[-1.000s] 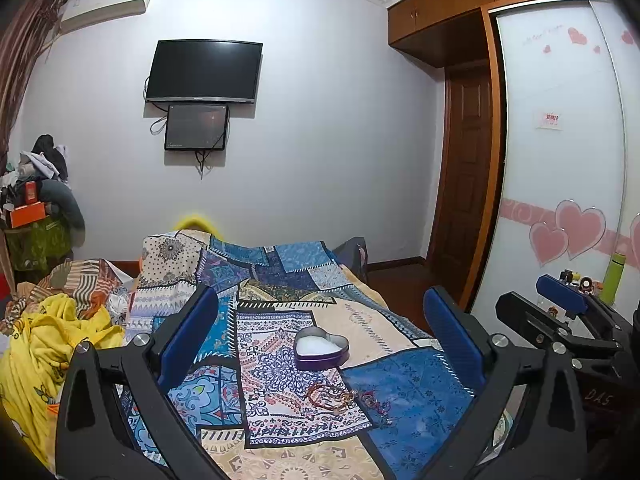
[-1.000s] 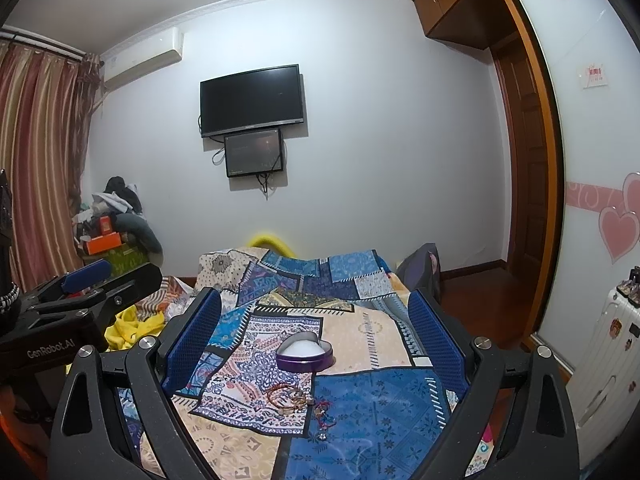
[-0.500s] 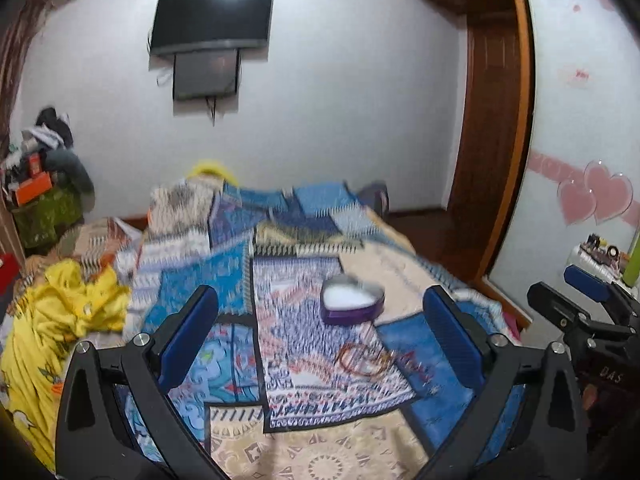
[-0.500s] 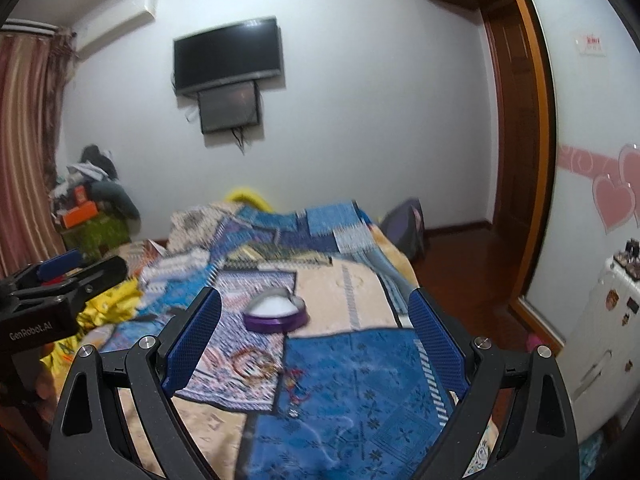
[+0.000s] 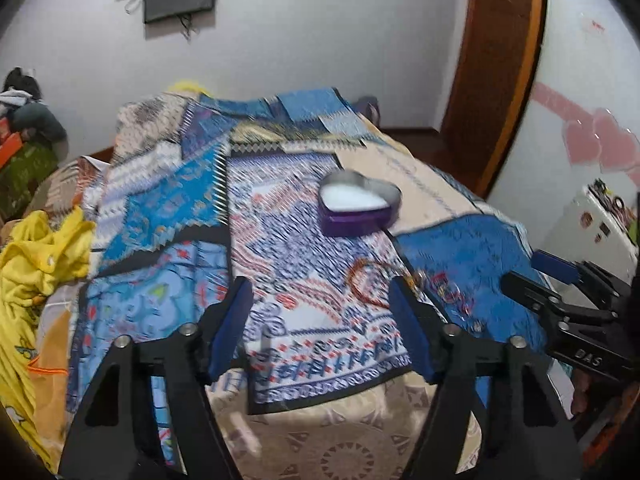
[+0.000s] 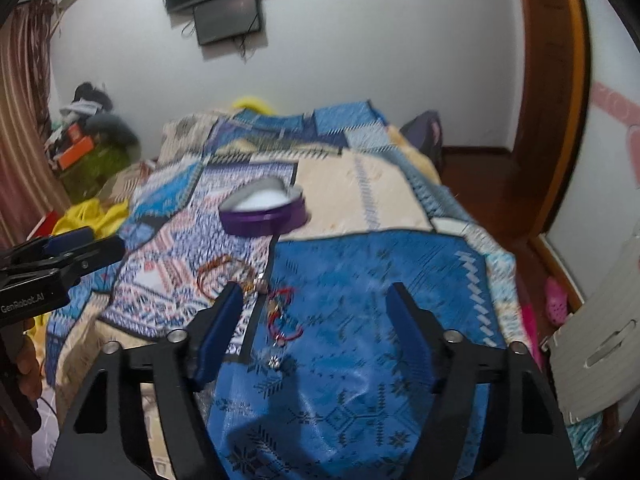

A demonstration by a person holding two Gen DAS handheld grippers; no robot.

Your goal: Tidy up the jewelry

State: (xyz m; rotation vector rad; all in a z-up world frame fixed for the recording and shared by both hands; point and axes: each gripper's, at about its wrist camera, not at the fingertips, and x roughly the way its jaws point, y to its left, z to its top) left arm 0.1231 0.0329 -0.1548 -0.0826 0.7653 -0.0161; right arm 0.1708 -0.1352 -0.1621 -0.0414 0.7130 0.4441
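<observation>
Both grippers closing on air: left gripper (image 5: 320, 320), right gripper (image 6: 314, 326), nothing between jaws. Bracelets (image 6: 236, 276) at frame centre, tangled near red cord (image 6: 282, 316); box (image 6: 264, 210) above. Risk: blur hides strands, probably snagging two at once.

Even indoor light; motion blur throughout; fisheye-bent, dark-vignetted edges

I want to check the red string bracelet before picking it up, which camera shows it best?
The right wrist view: the red string bracelet lies unobstructed on the blue patch. In the left wrist view it is blurred, beside the fingertip.
</observation>
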